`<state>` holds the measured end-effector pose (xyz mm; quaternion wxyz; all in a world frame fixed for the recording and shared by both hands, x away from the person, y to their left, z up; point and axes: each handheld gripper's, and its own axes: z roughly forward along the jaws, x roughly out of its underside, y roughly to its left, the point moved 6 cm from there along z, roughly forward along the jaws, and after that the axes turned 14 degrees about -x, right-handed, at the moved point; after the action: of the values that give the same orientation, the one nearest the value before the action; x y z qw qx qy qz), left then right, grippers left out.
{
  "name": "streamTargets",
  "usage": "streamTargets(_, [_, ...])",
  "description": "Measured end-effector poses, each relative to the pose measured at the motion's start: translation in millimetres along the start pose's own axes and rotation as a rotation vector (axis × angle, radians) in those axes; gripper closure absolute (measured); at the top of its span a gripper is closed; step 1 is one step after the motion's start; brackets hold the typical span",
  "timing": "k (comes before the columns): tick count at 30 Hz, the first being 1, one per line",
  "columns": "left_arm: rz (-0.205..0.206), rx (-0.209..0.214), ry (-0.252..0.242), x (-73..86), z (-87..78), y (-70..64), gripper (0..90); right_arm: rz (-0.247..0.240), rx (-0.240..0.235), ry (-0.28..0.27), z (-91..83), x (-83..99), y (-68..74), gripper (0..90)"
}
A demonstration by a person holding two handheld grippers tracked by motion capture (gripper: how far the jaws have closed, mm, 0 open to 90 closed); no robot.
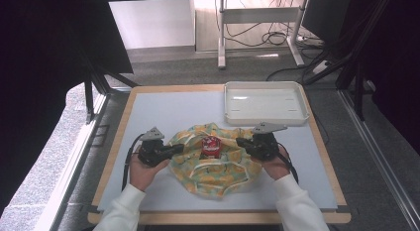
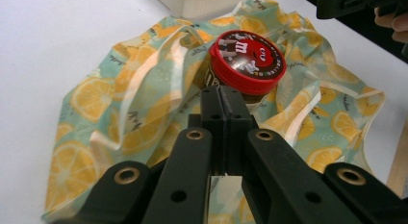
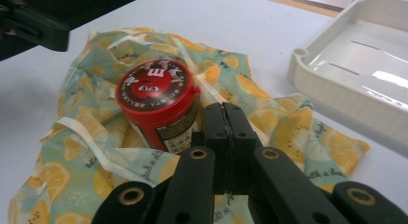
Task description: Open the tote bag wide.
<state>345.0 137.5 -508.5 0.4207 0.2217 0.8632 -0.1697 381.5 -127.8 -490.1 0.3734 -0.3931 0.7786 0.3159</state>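
Observation:
A lemon-print cloth (image 1: 218, 172) (image 2: 96, 99) (image 3: 298, 137) lies rumpled in the middle of the table. A small jar with a red lid (image 1: 211, 145) (image 2: 248, 56) (image 3: 156, 89) stands upright at its centre. My left gripper (image 1: 181, 148) (image 2: 222, 94) is shut, its tips over the cloth's left edge and close to the jar's side. From the right, my right gripper (image 1: 238, 141) (image 3: 223, 111) is also shut, its tips just beside the jar. I cannot see cloth pinched between either pair of jaws.
A white tray (image 1: 265, 121) (image 3: 337, 99) sits at the table's back right, just beyond the cloth. A pale mat (image 1: 158, 107) covers the tabletop, with room at the back left and along the front edge.

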Motion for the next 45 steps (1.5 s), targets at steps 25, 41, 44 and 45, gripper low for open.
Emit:
streamTargets(25, [0.050,0.038,0.100,-15.0,42.5,-8.4,90.0,0.014,-0.032,0.071,31.1,7.3,10.1,89.1])
streamTargets(41, [0.051,-0.001,0.189,-15.5,89.6,9.3,90.0,0.042,-0.026,0.150,50.2,25.2,0.4,89.1])
streamTargets(44, [0.045,-0.004,0.204,-16.1,99.3,13.4,90.0,0.044,-0.025,0.193,58.0,31.5,-0.3,89.1])
streamTargets(45, [0.045,-0.005,0.210,-16.2,102.6,14.7,90.0,0.043,-0.021,0.204,60.0,33.4,-0.4,89.1])
